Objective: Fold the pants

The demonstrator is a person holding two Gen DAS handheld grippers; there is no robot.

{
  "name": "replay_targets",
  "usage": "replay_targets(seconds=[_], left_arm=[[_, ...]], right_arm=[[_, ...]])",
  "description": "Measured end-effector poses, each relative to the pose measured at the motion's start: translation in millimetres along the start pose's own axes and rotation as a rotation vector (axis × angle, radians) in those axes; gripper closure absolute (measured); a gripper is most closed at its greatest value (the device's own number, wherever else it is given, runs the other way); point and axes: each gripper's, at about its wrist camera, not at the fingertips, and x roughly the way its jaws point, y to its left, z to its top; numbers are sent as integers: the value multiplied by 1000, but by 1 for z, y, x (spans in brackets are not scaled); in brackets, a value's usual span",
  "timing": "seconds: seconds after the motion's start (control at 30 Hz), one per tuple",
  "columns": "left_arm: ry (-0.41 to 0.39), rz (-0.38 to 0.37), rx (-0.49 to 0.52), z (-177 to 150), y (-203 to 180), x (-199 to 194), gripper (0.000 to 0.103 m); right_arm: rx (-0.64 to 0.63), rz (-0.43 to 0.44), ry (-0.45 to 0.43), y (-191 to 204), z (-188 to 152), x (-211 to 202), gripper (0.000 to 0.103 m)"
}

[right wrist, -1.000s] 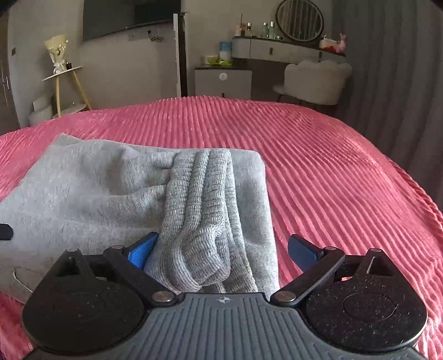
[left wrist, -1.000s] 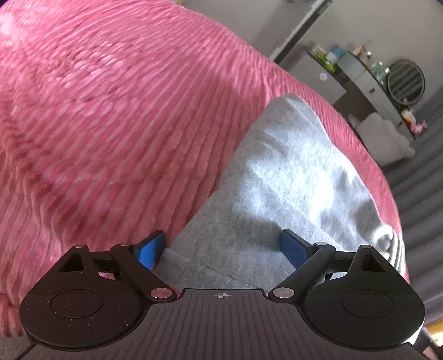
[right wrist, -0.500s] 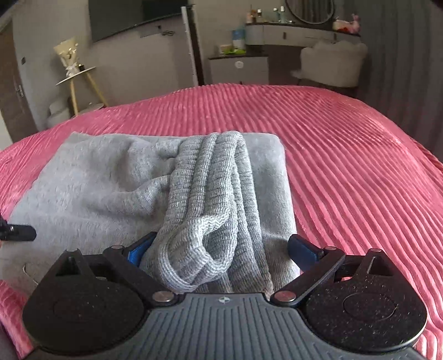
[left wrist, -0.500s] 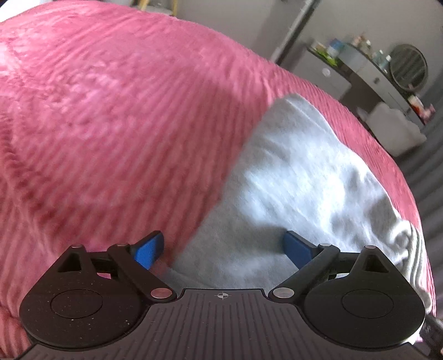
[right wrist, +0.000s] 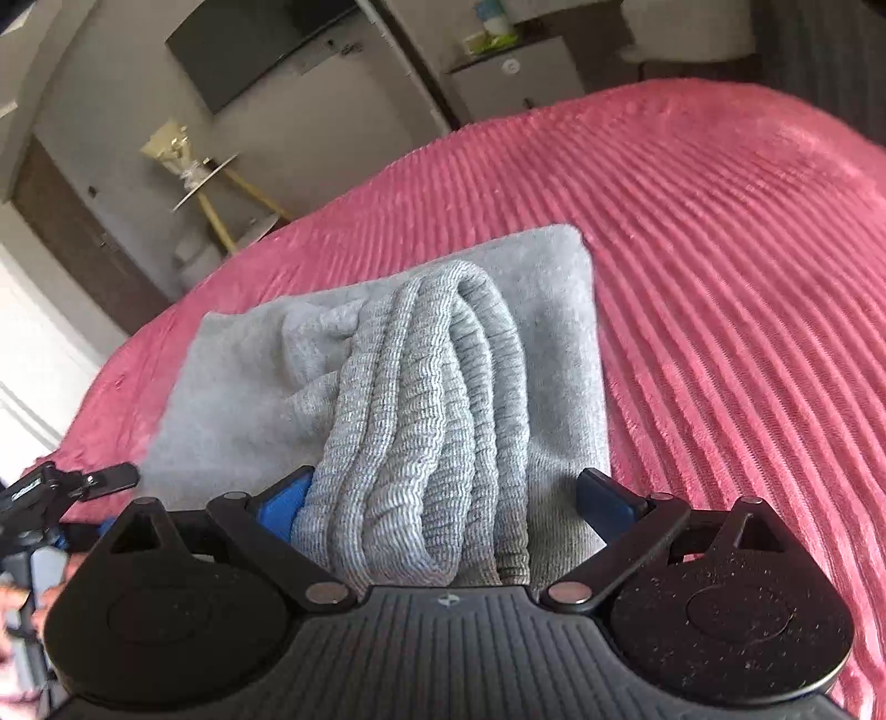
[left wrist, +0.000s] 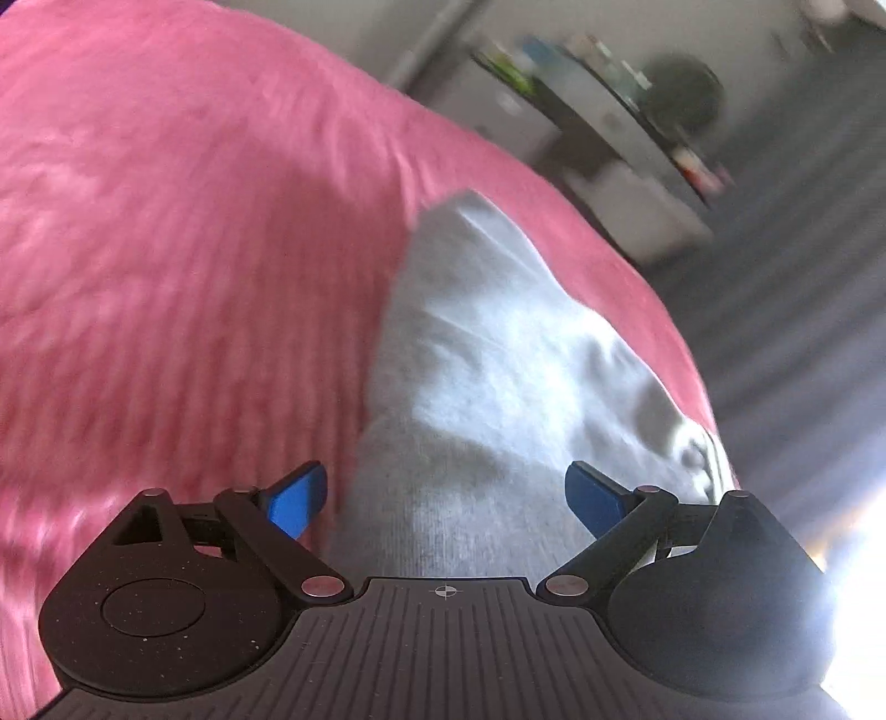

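The grey pants (right wrist: 387,382) lie folded into a compact rectangle on the pink ribbed bedspread (right wrist: 747,277). Their ribbed cuffs (right wrist: 437,421) lie bunched on top, running toward my right gripper (right wrist: 443,498). That gripper is open, its blue pads either side of the cuffs at the near edge. In the left wrist view the pants (left wrist: 487,387) stretch away from my left gripper (left wrist: 443,498), which is open over their near end. The left gripper also shows in the right wrist view (right wrist: 66,487), at the pants' left edge.
The bedspread (left wrist: 166,277) fills the left of the left wrist view. Beyond the bed stand a white cabinet (right wrist: 509,72), a small round side table (right wrist: 216,177), a wall-mounted dark screen (right wrist: 255,50) and a dresser with a round mirror (left wrist: 681,94).
Both grippers have tilted and lifted slightly, so the views have rolled. The pants have stayed put and both grippers remain open.
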Motion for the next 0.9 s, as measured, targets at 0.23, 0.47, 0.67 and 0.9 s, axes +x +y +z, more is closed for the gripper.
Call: replay_targets(seconds=[0.23, 0.47, 0.67, 0.9], left_arm=[[185, -117, 38, 24, 19, 32, 7], [245, -139, 72, 29, 12, 61, 3], [283, -176, 68, 42, 11, 77, 1], [360, -243, 79, 55, 9, 100, 0]], right_arm=[[36, 144, 70, -22, 15, -1, 6], [150, 217, 102, -81, 29, 4, 6], [233, 370, 150, -111, 37, 24, 6], [303, 597, 218, -102, 46, 59, 5]])
